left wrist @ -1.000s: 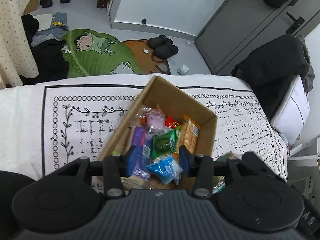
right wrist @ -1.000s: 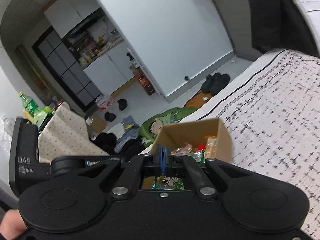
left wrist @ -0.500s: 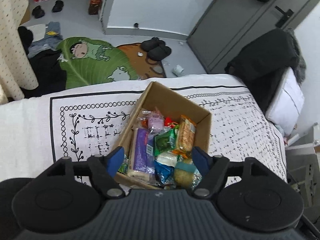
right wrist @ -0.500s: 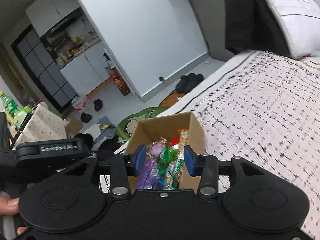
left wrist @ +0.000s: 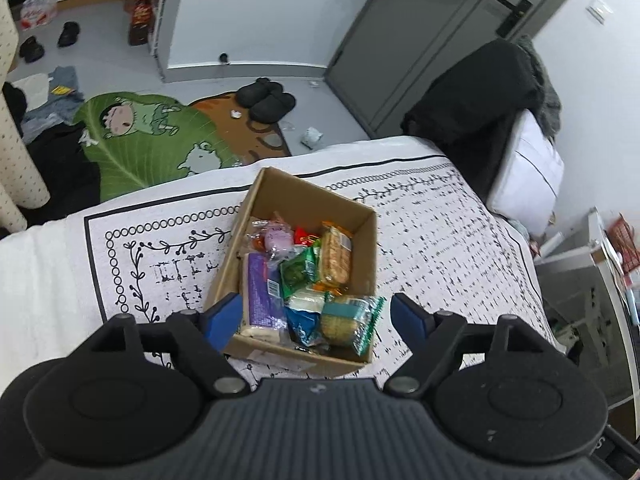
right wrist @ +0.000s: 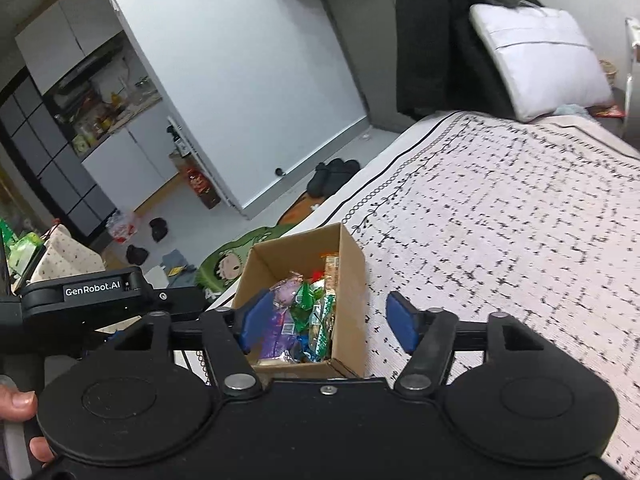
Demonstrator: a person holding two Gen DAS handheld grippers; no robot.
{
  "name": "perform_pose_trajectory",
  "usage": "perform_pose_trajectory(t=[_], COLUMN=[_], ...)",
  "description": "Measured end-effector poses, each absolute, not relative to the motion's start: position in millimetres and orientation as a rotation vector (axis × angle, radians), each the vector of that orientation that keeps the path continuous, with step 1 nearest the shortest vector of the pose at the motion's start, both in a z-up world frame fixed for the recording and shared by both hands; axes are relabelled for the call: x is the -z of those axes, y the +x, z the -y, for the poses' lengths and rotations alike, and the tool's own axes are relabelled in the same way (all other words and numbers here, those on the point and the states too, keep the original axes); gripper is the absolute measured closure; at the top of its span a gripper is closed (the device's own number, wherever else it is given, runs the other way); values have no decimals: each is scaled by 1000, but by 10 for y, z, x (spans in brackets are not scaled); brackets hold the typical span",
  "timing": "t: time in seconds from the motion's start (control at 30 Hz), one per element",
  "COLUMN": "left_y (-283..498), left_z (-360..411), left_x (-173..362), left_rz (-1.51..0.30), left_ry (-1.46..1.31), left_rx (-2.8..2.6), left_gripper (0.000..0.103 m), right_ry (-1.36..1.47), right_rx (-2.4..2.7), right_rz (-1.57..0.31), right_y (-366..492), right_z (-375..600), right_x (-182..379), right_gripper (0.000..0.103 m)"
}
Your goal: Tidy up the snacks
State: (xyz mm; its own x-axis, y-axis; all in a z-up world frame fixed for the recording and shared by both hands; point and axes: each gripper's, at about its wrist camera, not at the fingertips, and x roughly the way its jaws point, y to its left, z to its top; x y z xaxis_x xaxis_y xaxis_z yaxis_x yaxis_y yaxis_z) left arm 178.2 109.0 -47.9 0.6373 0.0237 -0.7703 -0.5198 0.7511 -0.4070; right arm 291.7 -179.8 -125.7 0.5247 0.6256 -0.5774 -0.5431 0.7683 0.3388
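A brown cardboard box (left wrist: 362, 256) stands on the patterned white bedspread (left wrist: 440, 240) and holds several wrapped snacks: a purple bar (left wrist: 259, 296), a green packet (left wrist: 297, 275), an orange-wrapped biscuit pack (left wrist: 335, 256), a pink packet (left wrist: 278, 236) and a teal packet (left wrist: 347, 318). My left gripper (left wrist: 316, 318) is open and empty, raised above the box's near end. My right gripper (right wrist: 326, 322) is open and empty, above and just behind the same box (right wrist: 352, 280). The left gripper's body (right wrist: 92, 294) shows at the left of the right wrist view.
The bed edge runs beyond the box, with a green cartoon rug (left wrist: 140, 140), black slippers (left wrist: 266, 100) and clothes on the floor. A white pillow (right wrist: 532, 60) and black garment (left wrist: 472, 104) lie at the bed's far right. A grey door (left wrist: 420, 32) stands behind.
Both grippers have opened wide and drawn up and back from the box. The right one was shut a second ago. The teal packet now lies in the box's near end.
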Motion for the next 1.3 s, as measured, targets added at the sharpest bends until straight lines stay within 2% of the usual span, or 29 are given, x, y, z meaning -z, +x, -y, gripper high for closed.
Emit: perform_pose_trajectory(t=[0.3,0.4,0.5,0.63,1.3], left_y=[1588,1492,1391,1247,495], left_z=[-1001,-989,-971,-931,-848], left_x=[279,199,134,60,-127], left_rz=[-814,-799,-784,-767,-716], left_ry=[-579,-555,-535,-502,-402], left_rx=[-257,-251,-253,-236,-162], left_gripper=[22,14,10,0,0], right_ry=[127,128,126,118,43], right_rx=[-631,-613,-589,-567,-556], right_rz=[-679,-658,-649,-639,-563], right_y=[2597,2489,2383,2209,1395], right_z=[1951,1986,2019,2058,2097], right_x=[1086,1049,1021,989,861], right_gripper=[7,0,0,0,0])
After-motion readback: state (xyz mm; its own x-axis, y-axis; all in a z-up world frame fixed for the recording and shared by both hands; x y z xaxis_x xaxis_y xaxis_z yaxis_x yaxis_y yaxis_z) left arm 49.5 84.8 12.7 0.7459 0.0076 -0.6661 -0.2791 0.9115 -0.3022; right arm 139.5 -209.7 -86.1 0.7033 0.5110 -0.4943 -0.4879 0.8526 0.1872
